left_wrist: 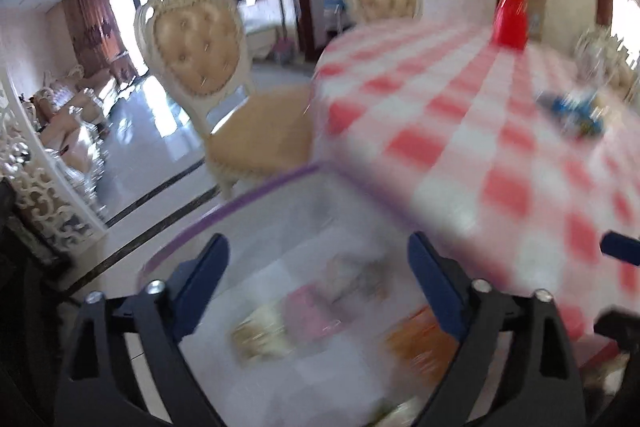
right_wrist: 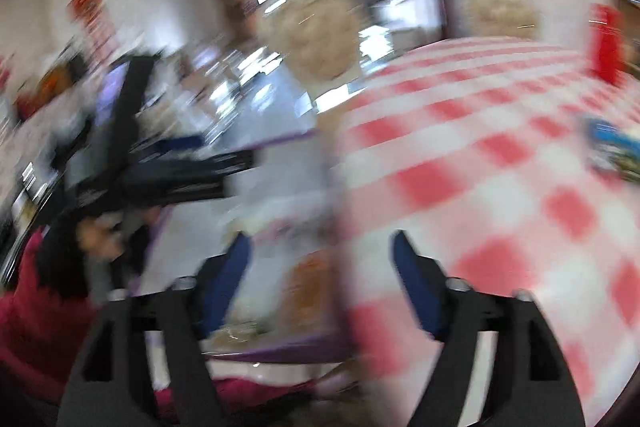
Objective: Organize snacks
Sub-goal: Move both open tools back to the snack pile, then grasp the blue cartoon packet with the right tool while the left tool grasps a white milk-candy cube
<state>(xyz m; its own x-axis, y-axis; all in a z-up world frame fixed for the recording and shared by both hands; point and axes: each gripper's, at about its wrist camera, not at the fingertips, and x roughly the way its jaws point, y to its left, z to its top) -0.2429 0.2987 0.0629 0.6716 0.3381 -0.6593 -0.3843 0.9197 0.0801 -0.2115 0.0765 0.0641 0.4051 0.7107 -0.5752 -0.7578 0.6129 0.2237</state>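
Observation:
Both views are motion-blurred. A clear storage box with a purple rim (left_wrist: 256, 193) sits at the near-left edge of the red-and-white checked table (left_wrist: 460, 131). Snack packs lie inside it, one pink (left_wrist: 308, 311), one orange (left_wrist: 420, 343). My left gripper (left_wrist: 320, 263) is open and empty, hovering over the box. My right gripper (right_wrist: 320, 259) is open and empty over the box's right wall; the box rim (right_wrist: 280, 349) and an orange pack (right_wrist: 312, 287) show below it. A blue snack packet (left_wrist: 572, 111) lies far right on the table, also in the right wrist view (right_wrist: 612, 147).
A red container (left_wrist: 510, 23) stands at the table's far side. Two cream tufted chairs (left_wrist: 200, 55) stand at the table's left and far edges. The left gripper's body (right_wrist: 160, 167) and the person's red sleeve (right_wrist: 36, 307) show left of the box.

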